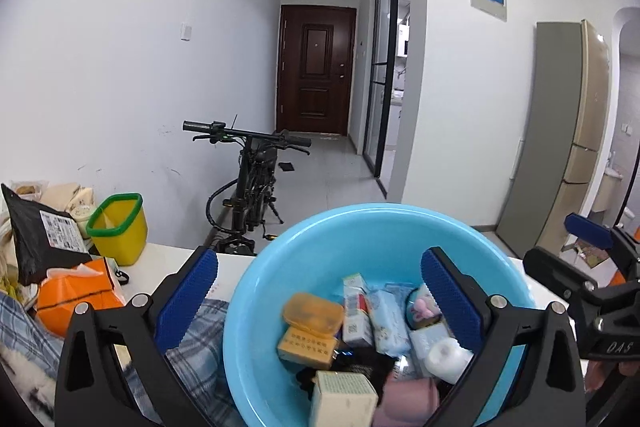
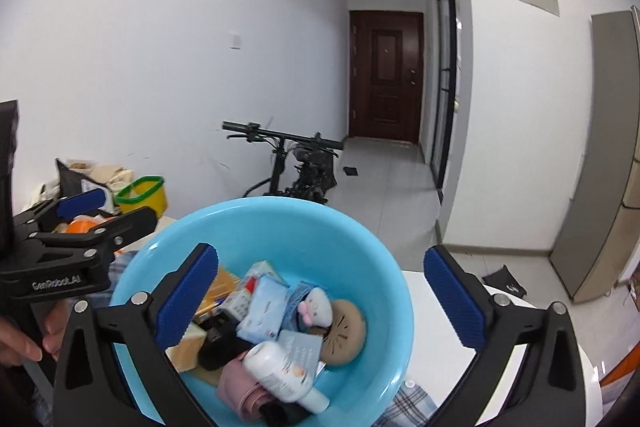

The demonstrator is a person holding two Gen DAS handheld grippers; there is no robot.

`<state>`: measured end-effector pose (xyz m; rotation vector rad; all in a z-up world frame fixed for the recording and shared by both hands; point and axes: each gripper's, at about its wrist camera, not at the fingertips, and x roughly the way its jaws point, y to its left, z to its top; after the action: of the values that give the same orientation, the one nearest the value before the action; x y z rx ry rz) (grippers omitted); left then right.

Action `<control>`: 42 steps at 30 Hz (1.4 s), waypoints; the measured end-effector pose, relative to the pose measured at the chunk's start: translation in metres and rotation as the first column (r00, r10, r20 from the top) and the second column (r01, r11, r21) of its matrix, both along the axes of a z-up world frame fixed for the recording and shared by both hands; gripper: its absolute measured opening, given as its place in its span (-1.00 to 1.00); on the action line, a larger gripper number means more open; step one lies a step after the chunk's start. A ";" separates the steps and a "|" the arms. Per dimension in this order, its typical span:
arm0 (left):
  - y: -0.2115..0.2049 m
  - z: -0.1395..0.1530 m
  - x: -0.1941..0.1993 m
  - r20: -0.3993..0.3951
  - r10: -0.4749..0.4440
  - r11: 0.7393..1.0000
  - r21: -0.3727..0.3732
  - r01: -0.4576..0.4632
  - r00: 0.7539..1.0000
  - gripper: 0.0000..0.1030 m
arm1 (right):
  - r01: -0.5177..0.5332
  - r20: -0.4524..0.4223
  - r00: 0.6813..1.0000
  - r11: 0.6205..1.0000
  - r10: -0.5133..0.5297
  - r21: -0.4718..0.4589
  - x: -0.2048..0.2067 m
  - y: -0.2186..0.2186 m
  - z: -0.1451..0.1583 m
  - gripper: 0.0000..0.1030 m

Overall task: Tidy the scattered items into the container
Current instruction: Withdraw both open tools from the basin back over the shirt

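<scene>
White tabletop [image 2: 440, 315] before a bare hallway with a parked bicycle [image 1: 250, 183]. The blue basin [image 1: 320, 247] sits on it, filled with small items, among them a white bottle [image 2: 286, 373]. Left tongs [image 1: 320, 303] and right tongs [image 2: 320, 303] both gape wide, empty, each straddling 1 side of the rim. A yellow bin [image 1: 118, 227] stands beyond the left edge; bare tabletop lies right.

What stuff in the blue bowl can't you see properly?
- Bottom of the blue bowl: hidden under the piled items, both views.
- Black item: right wrist view, mostly buried, unidentifiable.
- Pink cloth: cut off by the left wrist view's lower edge.
- White bottle label: too small to read.
</scene>
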<state>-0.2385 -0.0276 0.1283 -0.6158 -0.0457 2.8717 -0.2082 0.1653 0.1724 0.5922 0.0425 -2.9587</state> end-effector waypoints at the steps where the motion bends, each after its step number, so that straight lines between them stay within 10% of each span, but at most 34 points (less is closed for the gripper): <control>1: 0.001 0.001 0.006 -0.002 -0.006 1.000 -0.004 0.006 1.000 1.00 | -0.013 0.002 1.000 1.000 0.013 -0.003 0.006 -0.001 0.000 0.99; 12: -0.001 -0.012 0.080 -0.011 -0.028 0.995 -0.095 0.026 1.000 1.00 | -0.006 0.057 0.998 0.994 0.012 -0.105 0.062 0.001 -0.009 0.99; 28: -0.021 -0.039 0.178 0.009 -0.020 1.000 -0.011 0.020 1.000 1.00 | 0.041 0.118 0.993 0.983 -0.020 -0.176 0.141 0.012 -0.069 0.99; 42: -0.015 -0.060 0.164 0.107 -0.055 0.998 -0.033 0.059 0.993 1.00 | -0.010 0.161 0.986 0.988 0.036 -0.156 0.138 0.004 -0.077 0.99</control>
<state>-0.0746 -0.0426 0.0680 -0.7631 0.0082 2.7886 -0.0707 0.1692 0.0950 0.8033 -0.1921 -2.8454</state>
